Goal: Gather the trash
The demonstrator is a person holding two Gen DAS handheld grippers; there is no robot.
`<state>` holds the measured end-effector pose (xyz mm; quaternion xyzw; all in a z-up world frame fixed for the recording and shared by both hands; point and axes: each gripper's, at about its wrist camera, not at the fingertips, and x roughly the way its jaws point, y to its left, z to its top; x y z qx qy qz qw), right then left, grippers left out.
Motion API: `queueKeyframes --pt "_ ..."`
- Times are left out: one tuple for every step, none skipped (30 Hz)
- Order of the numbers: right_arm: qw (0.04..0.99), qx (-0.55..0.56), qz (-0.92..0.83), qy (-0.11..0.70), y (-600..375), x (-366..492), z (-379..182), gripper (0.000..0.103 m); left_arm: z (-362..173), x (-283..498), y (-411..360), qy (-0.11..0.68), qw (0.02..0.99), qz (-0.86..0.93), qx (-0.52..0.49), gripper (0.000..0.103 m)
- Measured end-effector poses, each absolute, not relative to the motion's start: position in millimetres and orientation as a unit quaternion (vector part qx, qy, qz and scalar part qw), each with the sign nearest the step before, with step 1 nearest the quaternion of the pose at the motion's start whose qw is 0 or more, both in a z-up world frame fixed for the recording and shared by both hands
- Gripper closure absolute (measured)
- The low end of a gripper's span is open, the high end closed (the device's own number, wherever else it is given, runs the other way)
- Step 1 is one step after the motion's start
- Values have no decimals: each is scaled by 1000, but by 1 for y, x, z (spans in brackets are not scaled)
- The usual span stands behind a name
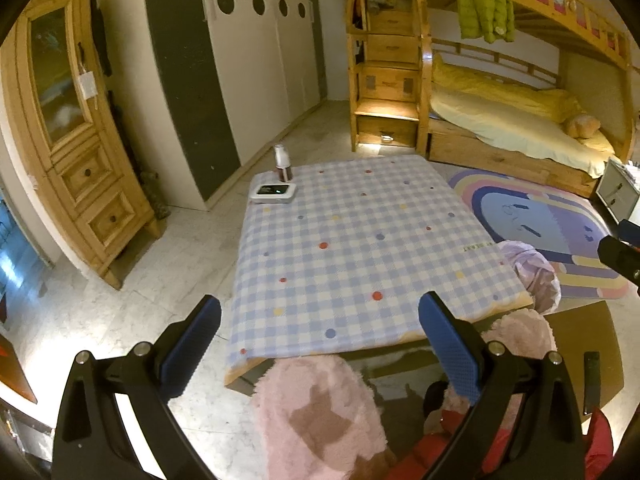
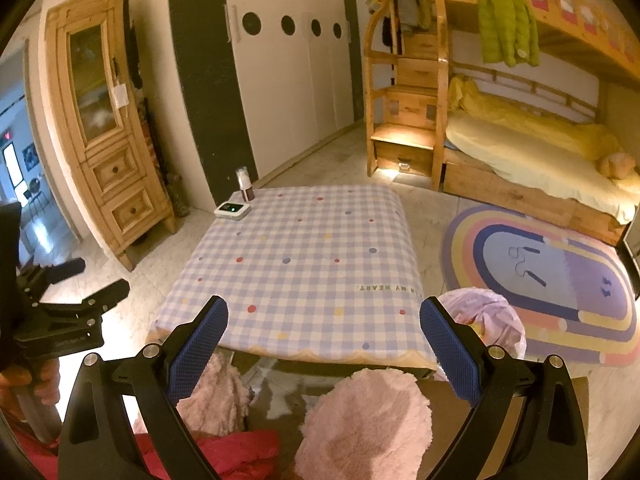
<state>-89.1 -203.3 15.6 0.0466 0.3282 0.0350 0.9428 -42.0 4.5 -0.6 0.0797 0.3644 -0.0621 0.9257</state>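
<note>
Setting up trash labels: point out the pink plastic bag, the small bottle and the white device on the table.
pink plastic bag (image 2: 486, 322), right wrist view, crumpled top of the bag.
small bottle (image 1: 283, 163), left wrist view, middle of its body.
white device (image 1: 273, 193), left wrist view, its top face.

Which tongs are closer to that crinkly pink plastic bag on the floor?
The right tongs, probably. The crinkly pink plastic bag sits just beside their right finger, by the checked table's corner. From the left tongs it lies farther off to the right. Both are open.
</note>
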Motion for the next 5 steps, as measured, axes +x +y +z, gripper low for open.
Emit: queueKeyframes --pt "944 50 29 326 -208 -89 14 8 -4 -39 3 368 924 -64 77 7" --pt "945 52 17 321 -215 -90 12 8 -6 -37 2 370 924 -66 75 7" --pt "947 53 1 316 -223 -92 9 8 -10 -34 0 373 923 -68 74 7" --pt "948 54 -9 314 -230 -93 6 8 -14 -32 -2 376 921 -69 74 7" --pt "948 56 -30 311 -242 -95 1 8 -18 -30 -4 380 919 -72 76 7"
